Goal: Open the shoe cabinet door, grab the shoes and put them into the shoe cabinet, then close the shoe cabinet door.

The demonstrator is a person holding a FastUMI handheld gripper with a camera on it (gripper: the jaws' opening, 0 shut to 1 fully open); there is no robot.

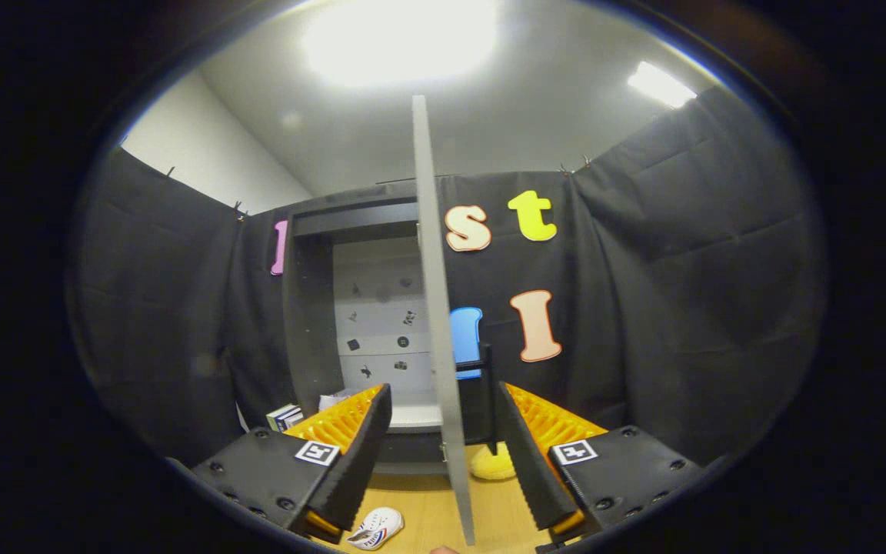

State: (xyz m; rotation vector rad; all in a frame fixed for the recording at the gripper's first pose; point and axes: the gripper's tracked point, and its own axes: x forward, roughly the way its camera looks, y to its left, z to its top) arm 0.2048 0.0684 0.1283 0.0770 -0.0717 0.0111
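The shoe cabinet door [435, 308] is seen edge-on, swung out and standing between the jaws of the gripper [443, 462], which are spread wide and released, touching nothing. A stiff, thin panel it looks, light to swing; its free edge is judged the best place to be taken. Behind it the shoe cabinet [312, 308] is open. A white shoe [375, 528] lies on the wooden floor [428, 508] below the left jaw, a soft yellow slipper [493, 464] beyond the door.
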